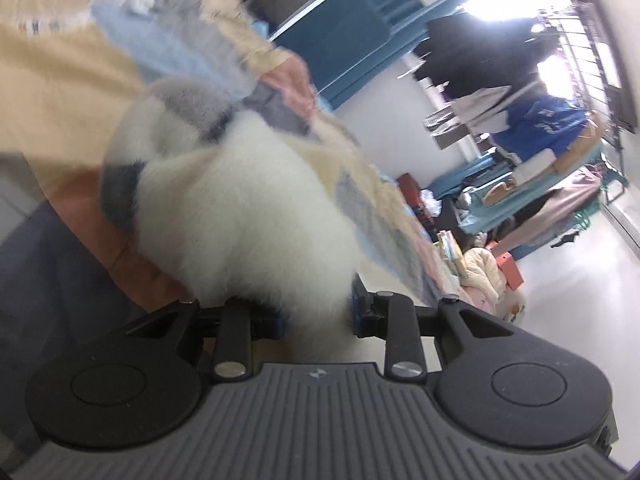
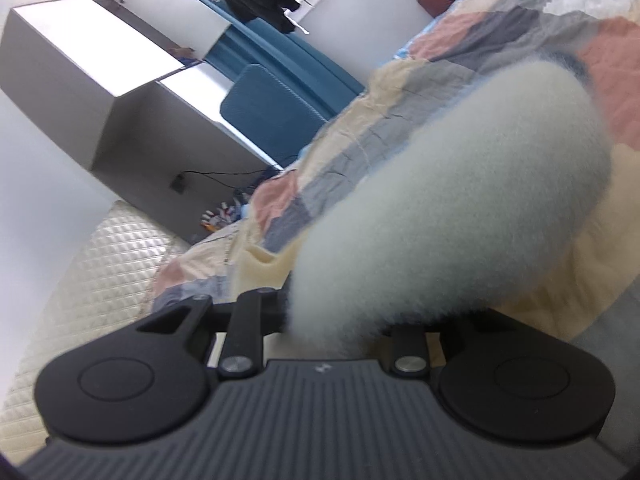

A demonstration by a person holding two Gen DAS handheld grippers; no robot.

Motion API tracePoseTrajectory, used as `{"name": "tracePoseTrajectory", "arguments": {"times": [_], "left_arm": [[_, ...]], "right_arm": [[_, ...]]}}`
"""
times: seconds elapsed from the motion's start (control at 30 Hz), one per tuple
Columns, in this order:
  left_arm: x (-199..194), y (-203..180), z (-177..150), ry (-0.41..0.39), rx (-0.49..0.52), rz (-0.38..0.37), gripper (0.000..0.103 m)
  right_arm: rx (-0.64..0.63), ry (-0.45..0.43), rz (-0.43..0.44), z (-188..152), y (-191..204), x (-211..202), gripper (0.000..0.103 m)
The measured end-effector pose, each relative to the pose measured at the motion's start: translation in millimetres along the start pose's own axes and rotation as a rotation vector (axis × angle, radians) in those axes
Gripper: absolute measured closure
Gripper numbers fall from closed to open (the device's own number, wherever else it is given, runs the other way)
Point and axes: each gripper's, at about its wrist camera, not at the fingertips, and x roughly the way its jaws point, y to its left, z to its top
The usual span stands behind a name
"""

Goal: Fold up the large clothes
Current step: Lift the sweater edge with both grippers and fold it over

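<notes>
Both sets of fingers (image 1: 316, 316) (image 2: 332, 320) clamp the fluffy white garment (image 1: 248, 208) (image 2: 460, 200) bunched between them.

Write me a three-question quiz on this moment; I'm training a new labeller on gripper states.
1. True or false: the left gripper is shut on the fluffy white garment.
2. What lies under the garment in the right wrist view? A) bare floor B) patchwork quilt C) desk
3. What fills the right gripper?

Key: 1 true. 2 B. 3 A bunched fold of the fluffy white garment.
</notes>
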Motion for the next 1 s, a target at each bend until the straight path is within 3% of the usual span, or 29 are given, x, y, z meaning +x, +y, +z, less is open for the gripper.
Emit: {"name": "tracePoseTrajectory", "arguments": {"times": [0.23,0.4,0.47,0.6,1.0], "left_arm": [[-58.0,-14.7,-31.0,-0.005,0.035,-0.058,0.07],[-64.5,1.7,-52.2,0.031,-0.02,-0.044,0.068],[-60.1,5.3,-48.7,0.053,-0.043,-0.039,0.064],[-52.1,1.3,-38.9,0.078,-0.026,-0.076,0.044],[-3.9,-29.6,19.8,0.108,0.011,-0.073,0.043]], "right_arm": [[-0.015,0.017,0.031,1.9,9.1,-53.1,0.071],[-0.004,0.069,0.013,-1.3,2.9,-56.9,0.07],[-0.002,0.091,0.011,-1.7,1.0,-52.8,0.068],[0.017,0.102,0.034,4.1,-1.3,-51.3,0.064],[0.082,0.144,0.039,40.2,10.5,-11.4,0.043]]}}
